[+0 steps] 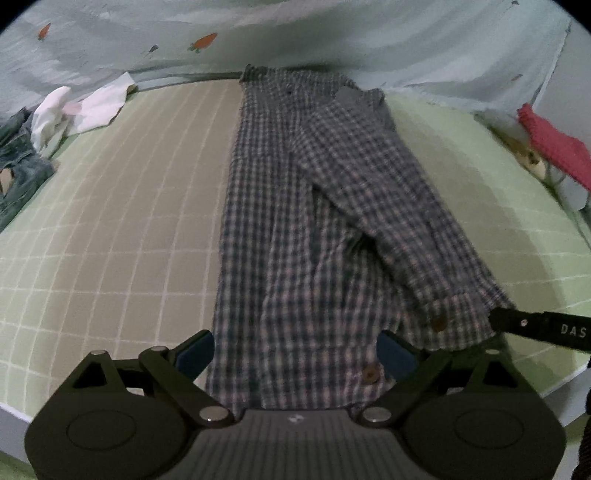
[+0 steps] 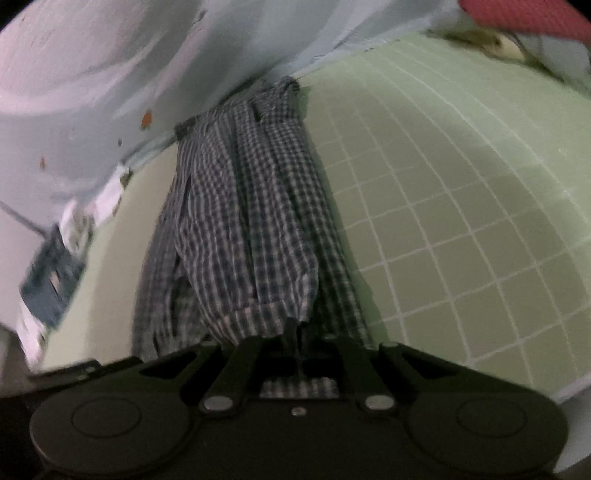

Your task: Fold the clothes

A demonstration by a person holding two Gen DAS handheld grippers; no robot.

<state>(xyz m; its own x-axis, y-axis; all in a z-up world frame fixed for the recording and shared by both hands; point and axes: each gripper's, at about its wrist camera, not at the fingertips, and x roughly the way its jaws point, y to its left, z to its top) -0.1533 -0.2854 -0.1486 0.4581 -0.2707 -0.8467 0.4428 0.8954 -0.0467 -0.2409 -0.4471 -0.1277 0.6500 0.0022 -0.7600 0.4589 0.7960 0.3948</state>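
A blue-grey checked shirt (image 1: 291, 206) lies lengthwise on a green gridded bed sheet (image 1: 122, 206), its sides folded in and one sleeve (image 1: 384, 206) lying diagonally across it. My left gripper (image 1: 295, 354) is open at the shirt's near hem, its blue pads (image 1: 194, 354) either side of the cloth. In the left wrist view my right gripper (image 1: 496, 321) reaches in from the right and pinches the sleeve cuff (image 1: 454, 317). The right wrist view shows the right gripper (image 2: 299, 343) shut on that cuff (image 2: 266, 317), which is lifted a little above the shirt (image 2: 236, 206).
White garments (image 1: 81, 110) and jeans (image 1: 18, 162) lie at the far left of the bed. A pale blue quilt with carrot prints (image 1: 295, 33) runs along the far side. A red knitted item (image 1: 554, 144) sits at the far right. The bed's near edge (image 1: 546, 384) is close.
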